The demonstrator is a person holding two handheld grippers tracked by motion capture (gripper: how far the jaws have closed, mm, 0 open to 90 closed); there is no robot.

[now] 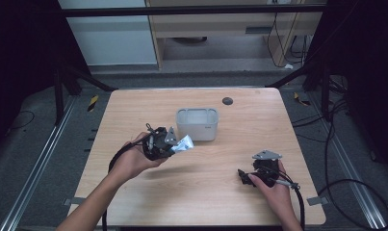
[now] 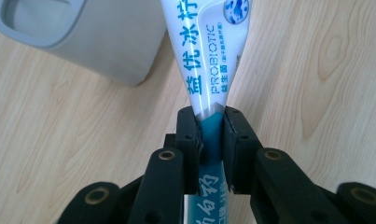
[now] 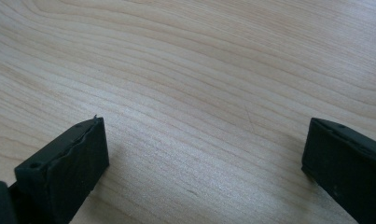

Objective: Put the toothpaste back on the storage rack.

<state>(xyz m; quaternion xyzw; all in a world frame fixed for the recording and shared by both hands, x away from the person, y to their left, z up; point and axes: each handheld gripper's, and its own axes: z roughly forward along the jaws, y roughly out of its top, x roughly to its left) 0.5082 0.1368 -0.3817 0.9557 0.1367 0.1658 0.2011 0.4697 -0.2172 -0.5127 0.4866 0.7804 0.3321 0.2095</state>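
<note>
My left gripper is shut on a white and blue tube with blue print, held just in front of the grey bin. In the left gripper view the tube widens upward from the pinched blue end between my left gripper's pads, with the grey bin at the upper left. My right gripper rests low over the table at the front right. In the right gripper view my right gripper stands open with bare wood between its jaws.
The wooden table has a small dark round disc near its far edge. Dark cables lie on the floor to the right, and a metal frame surrounds the table.
</note>
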